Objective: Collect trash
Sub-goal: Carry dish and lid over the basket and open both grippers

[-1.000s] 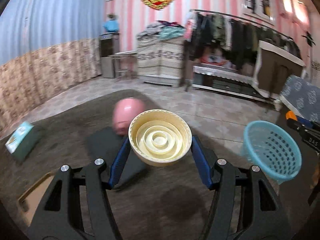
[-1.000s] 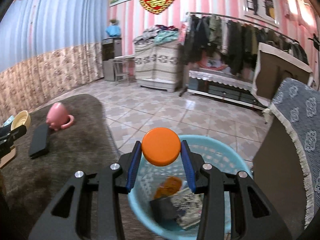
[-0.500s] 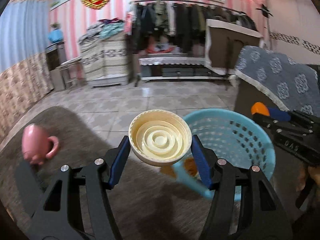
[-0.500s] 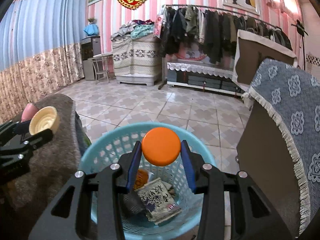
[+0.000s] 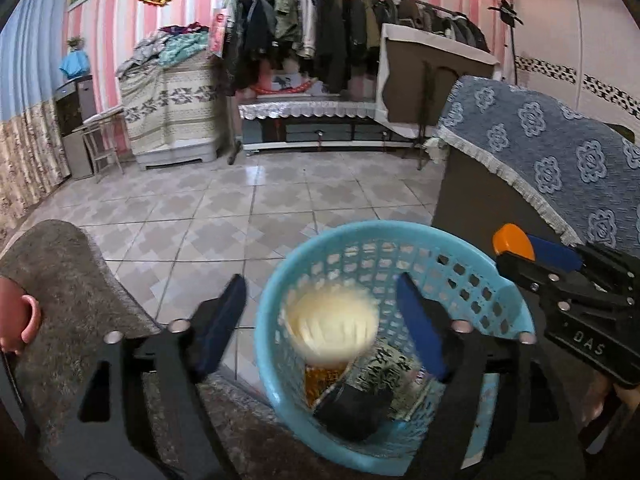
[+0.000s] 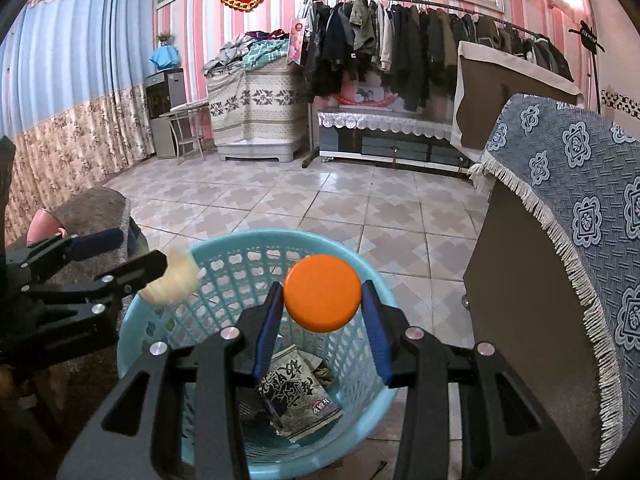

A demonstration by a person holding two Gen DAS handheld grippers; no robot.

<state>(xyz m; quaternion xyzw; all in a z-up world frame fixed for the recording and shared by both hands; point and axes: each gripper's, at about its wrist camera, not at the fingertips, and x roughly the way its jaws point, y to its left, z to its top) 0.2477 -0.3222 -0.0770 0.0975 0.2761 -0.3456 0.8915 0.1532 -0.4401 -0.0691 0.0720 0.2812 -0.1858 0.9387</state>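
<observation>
Your left gripper [image 5: 320, 320] has just spread its jaws over the blue basket [image 5: 276, 360], and the cream lid [image 5: 332, 328] hangs blurred between them, touching neither pad.

Your right gripper [image 6: 322, 300] is clamped on the orange cap [image 6: 322, 298] above the same basket, just beside the left one. Printed wrappers [image 6: 296, 396] lie at the basket's bottom. A grey rug [image 5: 76, 300] with a pink mug [image 5: 18, 316] sits to the left, a blue patterned cloth [image 6: 580, 208] to the right.
</observation>
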